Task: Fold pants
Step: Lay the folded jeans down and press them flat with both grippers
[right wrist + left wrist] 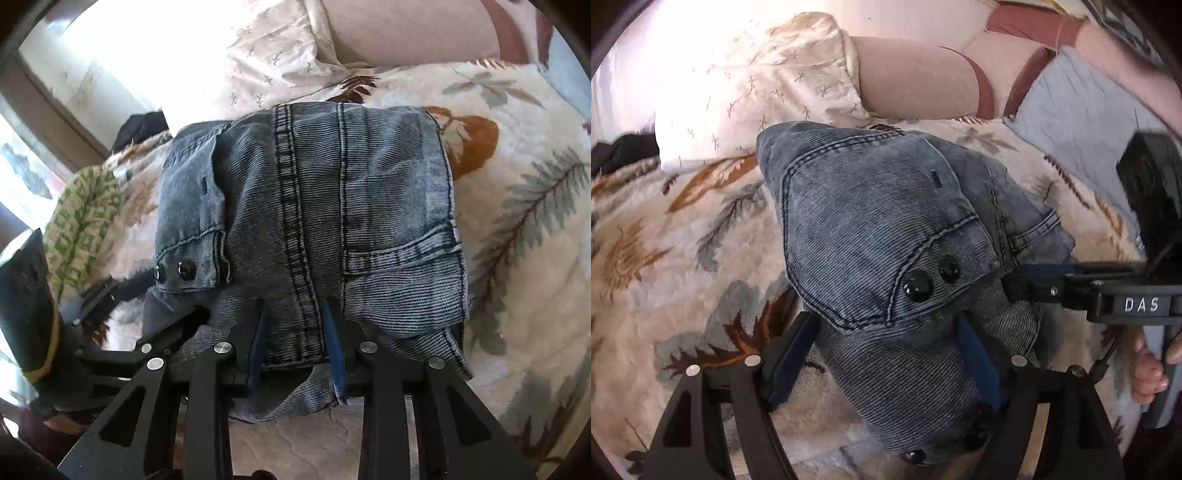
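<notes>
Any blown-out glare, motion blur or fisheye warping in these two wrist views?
Left wrist view: the upper left corner is washed out white, the other tool at the right edge is smeared, and the folded grey-blue denim pants stay sharp. Right wrist view: glare bleaches the white pillow; edges curve strongly.

Both wrist cameras look steeply down and very near along their own fingers at the same folded pants (886,229) on the blanket (665,266), the left from the pants' buttoned side and the right from beside it, each catching the other gripper at its edge.
</notes>
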Available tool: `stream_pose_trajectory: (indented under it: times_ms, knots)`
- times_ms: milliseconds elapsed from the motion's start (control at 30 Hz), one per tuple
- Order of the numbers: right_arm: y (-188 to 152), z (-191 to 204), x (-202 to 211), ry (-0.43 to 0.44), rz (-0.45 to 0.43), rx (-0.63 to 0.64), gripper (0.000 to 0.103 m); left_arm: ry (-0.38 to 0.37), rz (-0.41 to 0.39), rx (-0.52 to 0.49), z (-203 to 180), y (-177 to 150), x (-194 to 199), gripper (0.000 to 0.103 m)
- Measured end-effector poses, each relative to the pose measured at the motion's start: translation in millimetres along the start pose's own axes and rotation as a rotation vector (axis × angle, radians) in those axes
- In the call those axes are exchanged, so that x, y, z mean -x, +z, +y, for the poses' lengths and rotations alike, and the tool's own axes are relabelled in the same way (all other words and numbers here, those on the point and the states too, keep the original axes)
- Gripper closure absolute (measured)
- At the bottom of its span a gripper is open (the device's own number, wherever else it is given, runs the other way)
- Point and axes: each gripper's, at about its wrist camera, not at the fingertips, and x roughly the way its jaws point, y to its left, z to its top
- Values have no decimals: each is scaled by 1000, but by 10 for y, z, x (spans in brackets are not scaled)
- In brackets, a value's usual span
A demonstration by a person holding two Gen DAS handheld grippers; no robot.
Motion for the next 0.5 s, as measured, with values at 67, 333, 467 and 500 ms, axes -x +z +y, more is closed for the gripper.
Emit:
stream_pose_trajectory:
  times_ms: [67,333,467,500]
  knots:
    - [18,4,30,30,5,1,68,-14,-2,5,44,74,79,24]
    - [156,190,264,77,-29,65,60,20,-262,63,346,432,592,24]
    - [310,357,397,58,-168,144,59,78,-266,19,351,691,457,24]
    - [369,356,401,51,-194,145,59,89,-265,3,321,743,403,24]
